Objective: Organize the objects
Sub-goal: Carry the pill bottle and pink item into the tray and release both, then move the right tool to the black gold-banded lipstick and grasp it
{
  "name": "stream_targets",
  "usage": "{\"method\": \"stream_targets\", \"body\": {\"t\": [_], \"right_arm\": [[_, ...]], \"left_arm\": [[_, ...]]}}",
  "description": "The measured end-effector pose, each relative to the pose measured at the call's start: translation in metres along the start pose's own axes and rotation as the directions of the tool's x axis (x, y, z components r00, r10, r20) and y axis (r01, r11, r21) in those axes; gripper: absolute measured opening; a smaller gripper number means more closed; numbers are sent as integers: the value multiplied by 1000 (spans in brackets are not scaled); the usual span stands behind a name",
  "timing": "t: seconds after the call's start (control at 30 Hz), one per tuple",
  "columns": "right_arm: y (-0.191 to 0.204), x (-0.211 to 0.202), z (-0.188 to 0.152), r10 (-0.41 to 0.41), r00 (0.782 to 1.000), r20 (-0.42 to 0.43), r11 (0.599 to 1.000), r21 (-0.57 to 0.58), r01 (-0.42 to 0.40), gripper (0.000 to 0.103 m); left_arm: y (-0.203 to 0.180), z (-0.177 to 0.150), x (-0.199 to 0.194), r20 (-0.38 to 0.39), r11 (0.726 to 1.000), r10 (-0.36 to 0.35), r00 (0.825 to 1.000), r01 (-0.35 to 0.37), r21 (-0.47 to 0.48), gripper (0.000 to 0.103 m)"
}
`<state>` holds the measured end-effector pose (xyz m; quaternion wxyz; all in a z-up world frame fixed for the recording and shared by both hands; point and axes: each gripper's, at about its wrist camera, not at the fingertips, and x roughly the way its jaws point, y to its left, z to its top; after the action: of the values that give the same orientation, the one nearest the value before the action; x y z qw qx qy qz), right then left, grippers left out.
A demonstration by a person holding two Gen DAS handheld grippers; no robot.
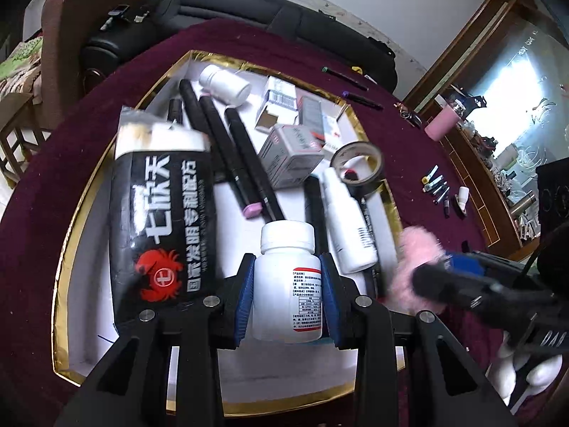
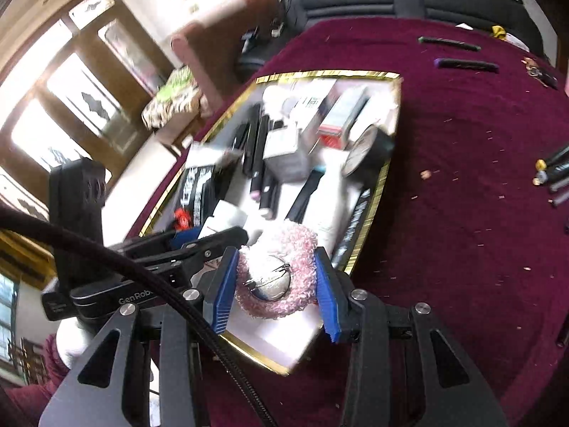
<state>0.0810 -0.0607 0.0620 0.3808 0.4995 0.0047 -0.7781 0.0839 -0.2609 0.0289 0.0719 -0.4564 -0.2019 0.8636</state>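
Gold-rimmed tray (image 1: 382,192) sits on the maroon tabletop (image 1: 409,149), already crowded: black packet (image 1: 161,227), markers, boxes, tape roll (image 1: 357,160). White pill bottle (image 1: 286,281) is gripped mid-body between the left gripper (image 1: 287,295) fingers, cap clear above, over the tray's near end. Judged rigid, light, smooth plastic: likely to slip or roll, so grip across the straight wall, below the cap. Pink fluffy ring (image 2: 275,274) is pinched between the right gripper (image 2: 275,284) fingers above the tray's near corner. Judged soft, featherweight, compressible; the small metal part at its centre looks unsuited to gripping.
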Motion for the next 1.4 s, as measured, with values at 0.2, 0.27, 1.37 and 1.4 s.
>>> {"method": "stream_targets", "body": {"t": [0.2,0.27,1.37,1.4], "right_arm": [[5,24,-8,-26,998,-63,1000,-11,25,40],[5,27,-8,-32,997,-71,999,-12,32,40],[-93,-188,-49,-515,726,455,857,269,439,103],[-105,-202,-55,-518,706,483,855,289,430,103]], "left_arm": [[10,-1,-2,6,999,-27,1000,27,-18,30],[12,0,-3,11,999,-32,999,32,-22,30],[-108,16,-44,53,872,-478,877,466,152,101],[-117,15,-41,39,872,-473,880,461,166,101]]}}
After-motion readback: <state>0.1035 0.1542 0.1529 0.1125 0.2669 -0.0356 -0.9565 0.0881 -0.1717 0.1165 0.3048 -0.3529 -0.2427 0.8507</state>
